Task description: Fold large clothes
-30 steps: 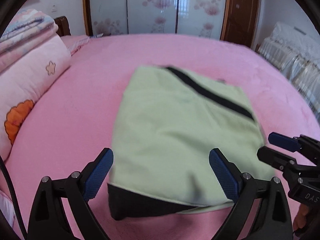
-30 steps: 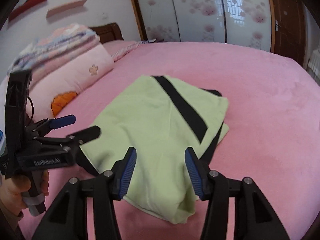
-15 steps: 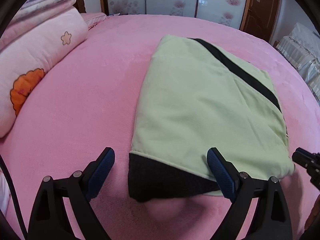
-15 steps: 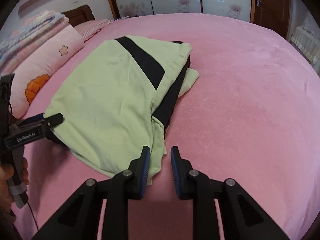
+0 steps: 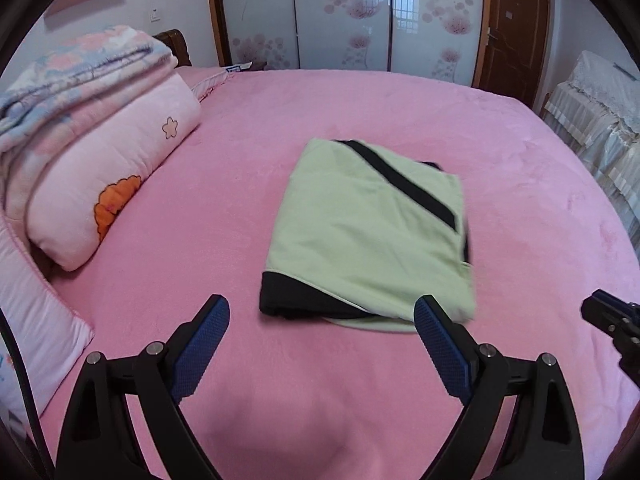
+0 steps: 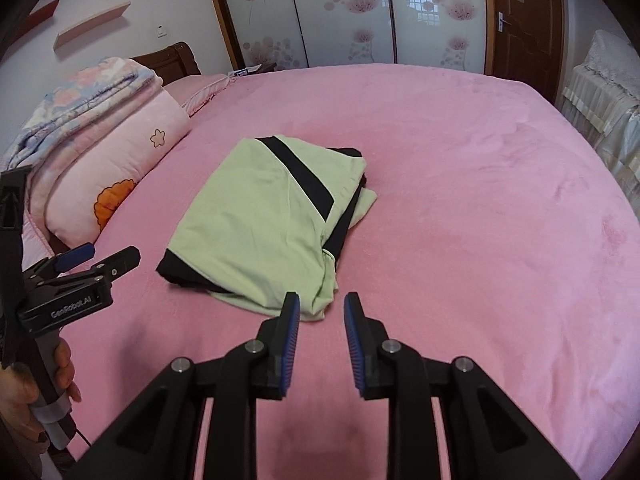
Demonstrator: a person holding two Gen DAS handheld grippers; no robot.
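Pink bed, floral sliding wardrobe, brown door.

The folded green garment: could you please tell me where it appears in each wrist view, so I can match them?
Left wrist: folded green garment lies centre, just beyond the open fingers.
Right wrist: it lies left of centre, ahead of the fingers.
Shared landmark: orange-flower pillow at left.

Black claw, blue ribbed pads, silver screws
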